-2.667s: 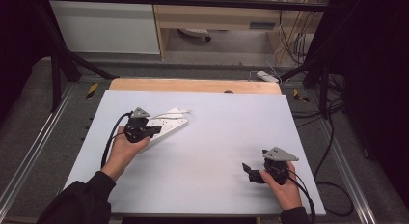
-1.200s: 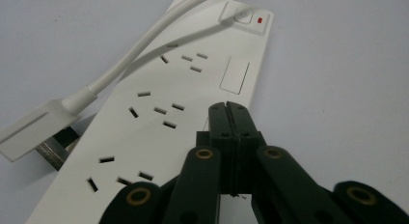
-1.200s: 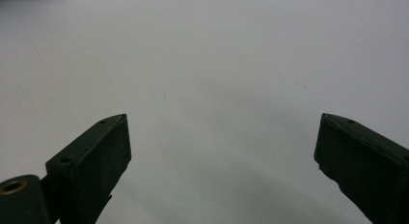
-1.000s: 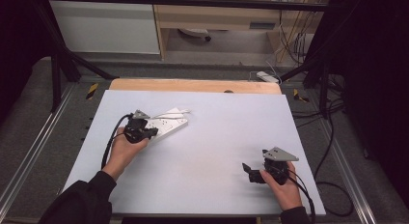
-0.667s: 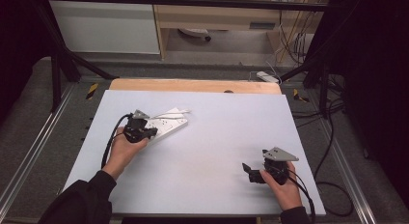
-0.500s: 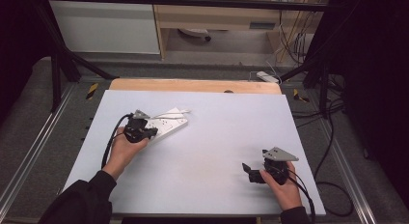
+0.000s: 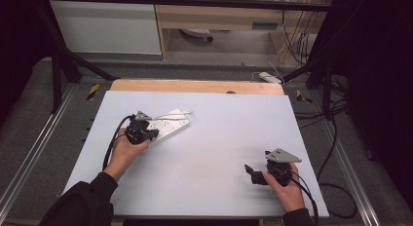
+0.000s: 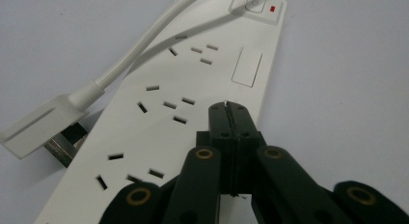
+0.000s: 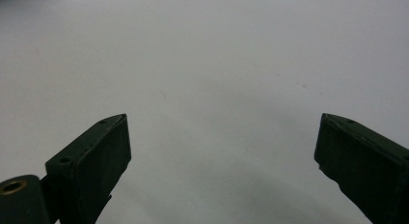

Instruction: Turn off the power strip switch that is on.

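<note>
- We see the left gripper (image 8: 226,105) with jaws clenched together, empty, tips over the white power strip (image 8: 193,96).
- Its plug (image 8: 41,130) lies left of the fingers.
- We see the right gripper (image 9: 222,137) spread wide over bare table (image 7: 219,138), well apart from the strip.

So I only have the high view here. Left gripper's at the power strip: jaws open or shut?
Observer: Shut. In the left gripper view the left gripper has its jaws pressed together over the power strip, with nothing between them.
Operator: Where's the strip's plug?
Observer: The plug lies beside the strip, its white cable arching over the sockets.
Operator: Right gripper?
Observer: The right gripper is open wide over the bare white table.
</note>
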Demonstrator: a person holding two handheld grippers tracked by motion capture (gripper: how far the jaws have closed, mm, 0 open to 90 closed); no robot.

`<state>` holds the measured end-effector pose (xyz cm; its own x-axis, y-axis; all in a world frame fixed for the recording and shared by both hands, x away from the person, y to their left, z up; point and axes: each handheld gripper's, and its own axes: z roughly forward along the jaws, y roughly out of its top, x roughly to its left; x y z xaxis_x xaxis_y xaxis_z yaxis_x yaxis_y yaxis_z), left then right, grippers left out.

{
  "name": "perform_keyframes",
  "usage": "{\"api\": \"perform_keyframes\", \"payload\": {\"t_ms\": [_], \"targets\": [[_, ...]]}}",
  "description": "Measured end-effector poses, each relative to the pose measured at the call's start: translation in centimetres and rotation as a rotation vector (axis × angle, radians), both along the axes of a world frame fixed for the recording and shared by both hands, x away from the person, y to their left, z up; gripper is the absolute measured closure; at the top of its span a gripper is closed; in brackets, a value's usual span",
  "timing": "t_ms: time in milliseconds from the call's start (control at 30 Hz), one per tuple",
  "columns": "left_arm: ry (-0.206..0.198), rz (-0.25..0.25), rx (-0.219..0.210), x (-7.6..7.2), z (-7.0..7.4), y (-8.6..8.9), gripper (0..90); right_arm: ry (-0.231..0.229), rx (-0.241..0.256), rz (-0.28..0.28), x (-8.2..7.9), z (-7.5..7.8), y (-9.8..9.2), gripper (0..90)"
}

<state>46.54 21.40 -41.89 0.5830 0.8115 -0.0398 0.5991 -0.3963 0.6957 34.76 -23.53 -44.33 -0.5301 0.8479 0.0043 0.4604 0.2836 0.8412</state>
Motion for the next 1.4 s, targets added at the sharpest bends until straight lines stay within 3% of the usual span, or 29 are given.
{"api": "perform_keyframes", "payload": {"t_ms": [467,1000,1033,1200,1400], "targets": [[-0.013,-0.01,0.021,-0.06,-0.04,-0.15,90.0,-0.001,-0.002,0.002,0.01,-0.02,0.02,6.1],[-0.011,-0.006,-0.008,-0.02,-0.31,0.03,90.0,0.001,-0.002,0.004,-0.01,-0.03,0.04,6.1],[-0.012,-0.009,0.009,-0.02,-0.37,0.11,90.0,0.003,0.001,0.003,-0.03,-0.03,0.06,6.1],[-0.001,-0.002,-0.009,-0.09,-0.4,0.42,90.0,0.002,-0.004,0.005,0.01,-0.06,0.07,6.1],[-0.014,0.001,-0.025,-0.11,-0.58,0.46,90.0,0.003,-0.002,0.003,0.0,-0.04,0.05,6.1]]}}
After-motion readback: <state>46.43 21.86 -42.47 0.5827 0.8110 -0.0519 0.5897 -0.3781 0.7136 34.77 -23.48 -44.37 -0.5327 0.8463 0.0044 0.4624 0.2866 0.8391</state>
